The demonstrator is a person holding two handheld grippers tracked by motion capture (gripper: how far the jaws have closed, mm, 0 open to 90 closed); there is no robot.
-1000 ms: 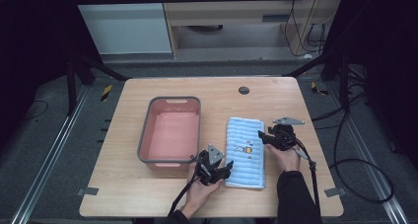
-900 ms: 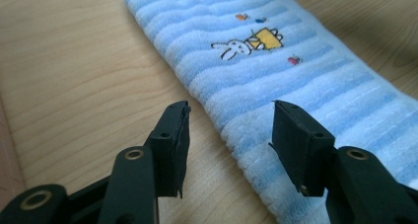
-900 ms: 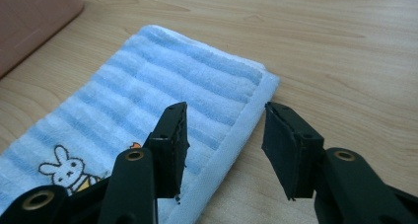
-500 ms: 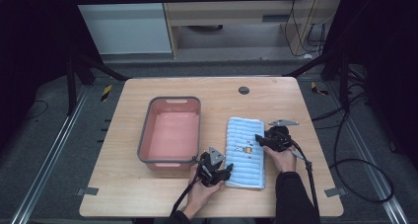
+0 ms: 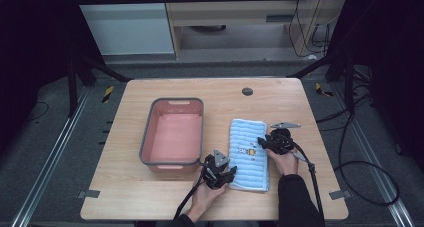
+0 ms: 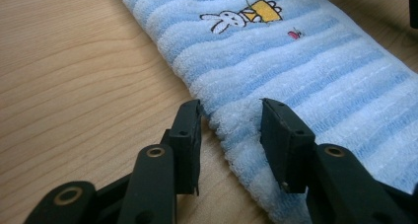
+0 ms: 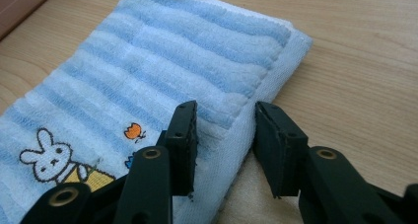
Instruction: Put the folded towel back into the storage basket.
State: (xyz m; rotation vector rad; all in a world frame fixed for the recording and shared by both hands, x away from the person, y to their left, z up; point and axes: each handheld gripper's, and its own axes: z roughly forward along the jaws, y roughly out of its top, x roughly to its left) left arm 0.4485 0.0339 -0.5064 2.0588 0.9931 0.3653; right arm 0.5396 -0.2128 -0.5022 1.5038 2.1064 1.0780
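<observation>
Straddling towel [image 5: 248, 148] edges: both grippers, jaws parted.

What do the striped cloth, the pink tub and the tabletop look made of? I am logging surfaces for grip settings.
The cloth looks like looped terry, probably cotton: fuzzy pile in blue bands, with a stitched rabbit. The pink tub looks like moulded plastic, matt, with a greyer rim. The tabletop shows pale wood grain with a smooth finish; whether solid wood or laminate cannot be told.
</observation>
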